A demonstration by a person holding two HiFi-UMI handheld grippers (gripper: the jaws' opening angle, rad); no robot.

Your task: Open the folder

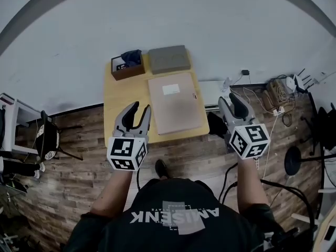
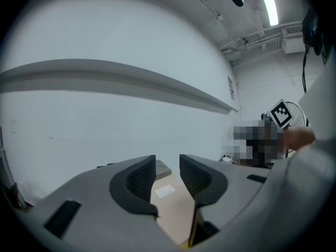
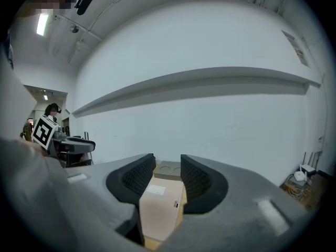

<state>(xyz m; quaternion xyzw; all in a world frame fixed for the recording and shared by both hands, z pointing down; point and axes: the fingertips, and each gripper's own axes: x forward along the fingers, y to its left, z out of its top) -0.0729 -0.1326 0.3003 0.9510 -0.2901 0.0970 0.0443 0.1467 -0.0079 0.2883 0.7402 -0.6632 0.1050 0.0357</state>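
On the small wooden table [image 1: 118,101] lies the folder [image 1: 175,103], flat and shut. It sits on the right half of the table top and reaches close to the front edge. It is a pale tan colour with a white label [image 1: 170,89] near its far end. There is a little clasp [image 1: 194,95] on its right side.

Behind the folder is a flat grey box [image 1: 168,59]. To the left of that is a brown box [image 1: 127,66] with something dark in it.

The left gripper [image 1: 140,108] hangs over the front left part of the table, just beside the folder. Its jaws are about half open and nothing is in them. The right gripper [image 1: 229,98] is off the table's right side, near the clasp. It is about half open too, and empty. Each gripper's own view shows the folder through the gap in its jaws, but the jaws do not touch it.

The job has not really started. The clasp side is most likely the side that lifts. So the right gripper should come in low at that edge and catch only the top cover. The left gripper can press down on the left side so the folder does not slide. Then lift the cover slowly and swing it over to the left.
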